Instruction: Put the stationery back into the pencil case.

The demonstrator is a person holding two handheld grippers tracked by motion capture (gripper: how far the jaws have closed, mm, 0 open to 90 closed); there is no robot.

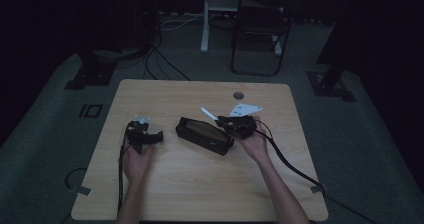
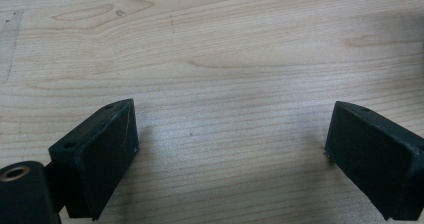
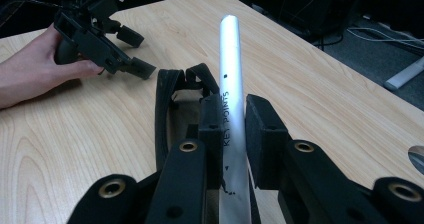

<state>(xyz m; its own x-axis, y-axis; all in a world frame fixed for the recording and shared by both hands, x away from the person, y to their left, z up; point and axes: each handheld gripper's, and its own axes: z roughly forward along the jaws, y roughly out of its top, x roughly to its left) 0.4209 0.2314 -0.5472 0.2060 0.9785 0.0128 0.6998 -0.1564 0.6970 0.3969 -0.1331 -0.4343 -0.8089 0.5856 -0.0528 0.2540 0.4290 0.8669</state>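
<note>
Hands at a wooden surface [image 1: 200, 184]: we hold the right hand-held gripper [image 3: 234, 119] clamped tight on a silver pen [image 3: 231, 84] printed with the words KEY POINTS, its barrel rising between the two pads and pointing up and away from us. Directly under it lies a black pencil case [image 1: 204, 134], set at a slant near the middle of the surface and apparently open at the top. Our left hand-held gripper [image 2: 230, 149] rests well apart to the left, its jaws spread wide over bare wood with nothing between them.

We judge the step in hand to be carrying the pen to the case. The next move calls for tilting the barrel down along the length of the opening, lowering it in, and only then easing the jaws apart; the free gripper may need to steady the case's edge.

Dim light in the high view leaves the case's opening hard to read, and we cannot tell whether anything lies inside. The pen's lower end is cut off at the bottom of the right gripper view, behind the gripper's own arms.
</note>
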